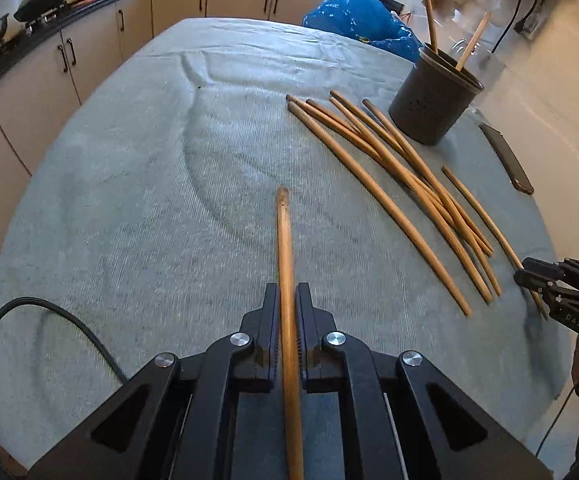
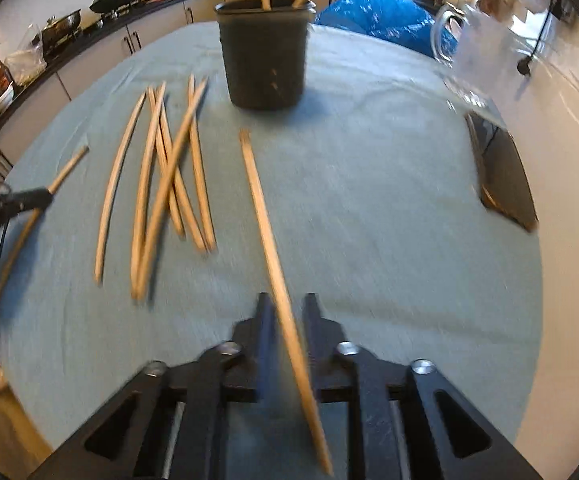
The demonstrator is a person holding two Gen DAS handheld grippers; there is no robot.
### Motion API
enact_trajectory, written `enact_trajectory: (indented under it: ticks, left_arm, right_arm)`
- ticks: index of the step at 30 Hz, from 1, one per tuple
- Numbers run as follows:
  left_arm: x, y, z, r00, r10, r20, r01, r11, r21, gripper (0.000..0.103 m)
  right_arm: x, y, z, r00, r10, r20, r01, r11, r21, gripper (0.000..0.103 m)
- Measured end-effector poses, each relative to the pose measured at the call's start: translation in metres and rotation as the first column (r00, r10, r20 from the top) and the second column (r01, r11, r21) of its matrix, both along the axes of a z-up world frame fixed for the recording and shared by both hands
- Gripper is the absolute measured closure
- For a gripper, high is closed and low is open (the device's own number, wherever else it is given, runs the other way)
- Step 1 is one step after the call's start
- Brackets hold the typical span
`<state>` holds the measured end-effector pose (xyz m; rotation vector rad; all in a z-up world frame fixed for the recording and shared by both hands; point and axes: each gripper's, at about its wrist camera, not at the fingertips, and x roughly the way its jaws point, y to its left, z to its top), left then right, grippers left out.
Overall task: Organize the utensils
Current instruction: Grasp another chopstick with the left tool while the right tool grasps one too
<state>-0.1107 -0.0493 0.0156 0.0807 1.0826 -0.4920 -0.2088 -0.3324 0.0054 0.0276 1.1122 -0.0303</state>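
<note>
The landmark is the dark perforated cylindrical utensil holder [image 1: 435, 98], which stands on the grey-blue ribbed cloth [image 1: 149, 200] with two wooden sticks already upright in it. Farthest left of the holder, the left gripper [image 1: 288, 292] is clamped on a long round wooden chopstick [image 1: 284, 240], its pads pressing both sides partway along the shaft so that the free end juts forward over the cloth. Between that chopstick and the holder lies a loose fan of similar wooden chopsticks [image 1: 389, 184], crossing one another, their far tips just beside the holder's base. To the right, in front of the holder, the right gripper [image 2: 287, 312] has a pale wooden chopstick [image 2: 265, 216] running between its jaws toward the holder; the jaws stand somewhat apart, and through the blur I cannot tell for sure whether the pads touch it. These sticks look light, stiff, thin and smooth, so they should roll or pivot easily in a grip. A hold across the shaft near the middle seems best, keeping them balanced for tipping end-first into the holder. A flat dark slab-like object [image 2: 505, 176] lies right of the holder.
</note>
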Motion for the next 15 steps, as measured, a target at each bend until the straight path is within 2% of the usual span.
enact_trajectory:
  ticks: [4, 6, 8, 15]
  left_arm:
    - [0.006, -0.002, 0.002, 1.0, 0.012, -0.003, -0.012, 0.999, 0.036, 0.095]
    - [0.012, -0.008, 0.001, 1.0, 0.013, -0.011, -0.012, 0.999, 0.051, 0.084]
    - [0.017, -0.013, 0.001, 1.0, 0.011, -0.007, -0.011, 0.997, 0.072, 0.078]
    - [0.035, -0.025, 0.001, 1.0, 0.0, 0.013, -0.002, 0.992, 0.127, 0.077]
  right_arm:
    - [0.005, -0.008, -0.001, 1.0, -0.02, -0.007, 0.02, 1.0, 0.016, 0.068]
    - [0.017, -0.008, -0.001, 1.0, -0.019, -0.006, 0.019, 1.0, 0.016, 0.068]
    - [0.031, -0.003, 0.0, 1.0, -0.009, -0.01, 0.009, 1.0, 0.012, 0.068]
    - [0.089, 0.011, 0.001, 0.999, 0.007, -0.045, -0.007, 1.0, 0.011, 0.068]
